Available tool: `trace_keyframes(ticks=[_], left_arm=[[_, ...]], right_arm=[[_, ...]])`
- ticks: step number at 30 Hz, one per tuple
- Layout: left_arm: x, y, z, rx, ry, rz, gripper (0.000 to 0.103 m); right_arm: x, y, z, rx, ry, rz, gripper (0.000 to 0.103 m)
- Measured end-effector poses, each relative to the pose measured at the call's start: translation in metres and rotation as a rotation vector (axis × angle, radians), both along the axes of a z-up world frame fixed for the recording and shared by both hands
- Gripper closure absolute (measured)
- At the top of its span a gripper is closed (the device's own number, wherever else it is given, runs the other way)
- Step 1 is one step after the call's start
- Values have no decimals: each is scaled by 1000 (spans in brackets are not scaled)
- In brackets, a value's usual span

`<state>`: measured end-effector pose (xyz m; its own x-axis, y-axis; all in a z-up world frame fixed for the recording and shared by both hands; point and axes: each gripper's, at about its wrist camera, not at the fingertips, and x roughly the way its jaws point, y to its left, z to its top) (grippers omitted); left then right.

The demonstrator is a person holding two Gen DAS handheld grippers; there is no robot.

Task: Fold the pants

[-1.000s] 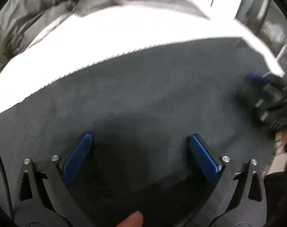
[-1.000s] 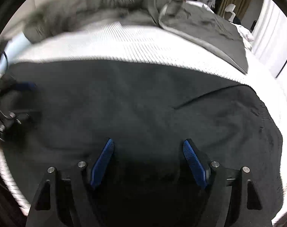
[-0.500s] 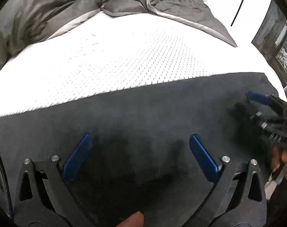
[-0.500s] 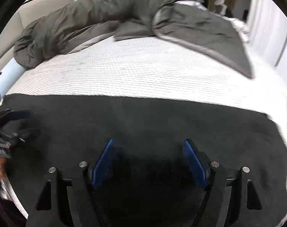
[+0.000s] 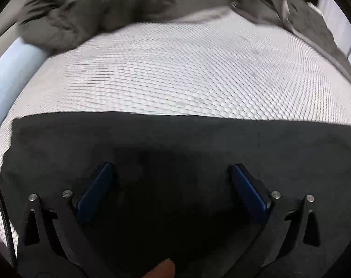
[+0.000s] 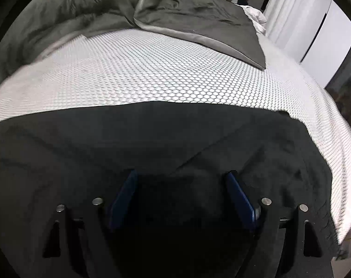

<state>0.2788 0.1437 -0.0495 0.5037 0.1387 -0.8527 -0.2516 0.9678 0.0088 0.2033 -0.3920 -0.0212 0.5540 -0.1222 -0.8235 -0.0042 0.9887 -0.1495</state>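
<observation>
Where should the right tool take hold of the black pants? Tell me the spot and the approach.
Take the black pants at the far right corner, where the edge lies flat on the white mattress. Bring the open right tool down from above, one finger sliding under the edge.

Showing two black claws, left claw (image 5: 169, 185) and right claw (image 6: 181, 191), each carrying blue pads (image 5: 94, 191), silver screws (image 6: 97, 201) and triangular cutouts; trailing a black cable (image 5: 4, 220) beside the left.

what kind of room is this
Most likely a bedroom: the black pants lie on a bed with a white honeycomb-textured cover, a rumpled grey duvet is pushed to its far side, and white curtains hang beyond.
</observation>
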Motion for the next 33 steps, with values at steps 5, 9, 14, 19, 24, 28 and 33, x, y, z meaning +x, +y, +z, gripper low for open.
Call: trace_keyframes(ticks=[5, 9, 14, 19, 24, 28, 33], left_arm=[[-52, -52, 22, -182, -118, -201, 1], [-70, -141, 0, -102, -31, -486, 1], [-76, -156, -13, -38, -7, -474, 1], [-90, -160, -4, -26, -51, -429, 1], [-116, -231, 5, -88, -84, -629, 1], [-130, -264, -15, 12, -59, -686, 1], [-123, -251, -16, -32, -51, -674, 0]], right_arm=[[-37, 36, 14, 167, -35, 203, 22], [-45, 57, -12, 84, 39, 268, 22], [-66, 0, -14, 33, -32, 134, 22], [-75, -67, -5, 157, -86, 1, 24], [-91, -39, -7, 120, -88, 97, 20], [-97, -23, -17, 38, -60, 117, 20], [-113, -30, -24, 62, -66, 92, 20]])
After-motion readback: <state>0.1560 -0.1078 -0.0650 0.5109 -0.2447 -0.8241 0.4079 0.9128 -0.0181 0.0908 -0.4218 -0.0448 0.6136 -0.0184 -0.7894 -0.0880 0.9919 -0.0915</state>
